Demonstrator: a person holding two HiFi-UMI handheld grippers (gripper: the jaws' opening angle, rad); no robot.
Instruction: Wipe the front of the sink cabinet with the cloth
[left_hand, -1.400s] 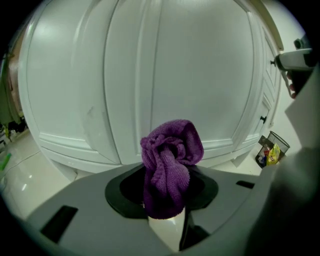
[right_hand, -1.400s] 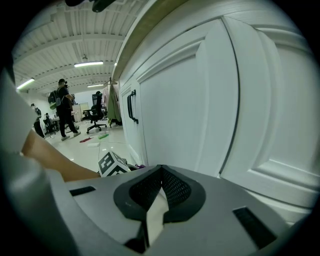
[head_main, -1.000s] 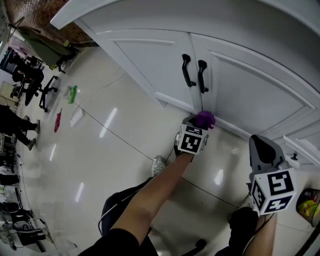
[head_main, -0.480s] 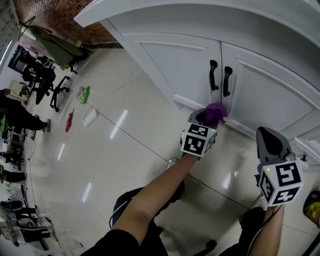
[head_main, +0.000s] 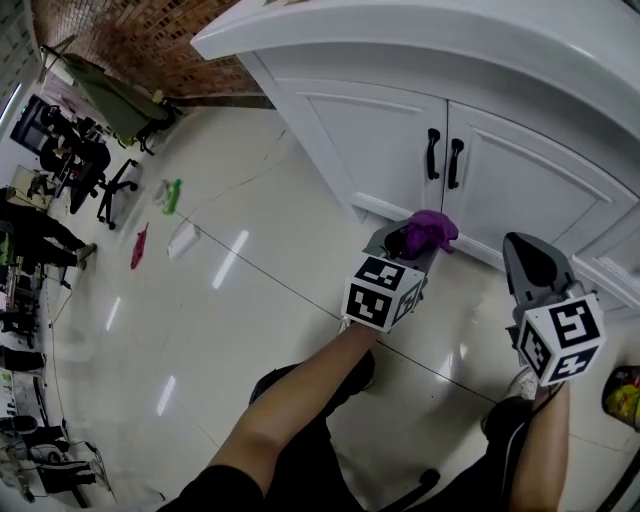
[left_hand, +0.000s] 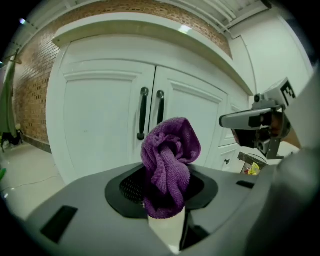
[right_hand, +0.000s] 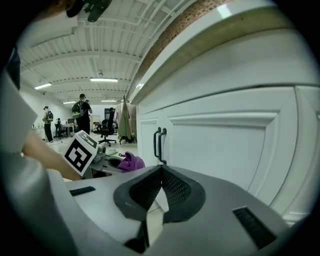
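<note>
A bunched purple cloth (head_main: 427, 230) (left_hand: 167, 165) sticks out of my left gripper (head_main: 408, 243) (left_hand: 165, 200), whose jaws are shut on it. The cloth hangs just in front of the white sink cabinet (head_main: 370, 145) (left_hand: 100, 125), low near its base and below the two black door handles (head_main: 444, 158) (left_hand: 150, 112); I cannot tell whether it touches the cabinet. My right gripper (head_main: 535, 270) (right_hand: 159, 197) is to the right, held off the cabinet, shut with nothing between its jaws. The cloth (right_hand: 130, 162) also shows in the right gripper view.
A glossy tiled floor (head_main: 230, 300) spreads to the left, with small green and red items (head_main: 170, 195) lying on it. Office chairs and people (head_main: 60, 160) are at the far left. A bin with yellow contents (head_main: 622, 400) stands at the right. A brick wall (head_main: 130, 40) meets the cabinet.
The view has shifted so the cabinet sits further right. My left gripper with the cloth has drawn slightly back and down from the cabinet base. The right gripper keeps its place.
</note>
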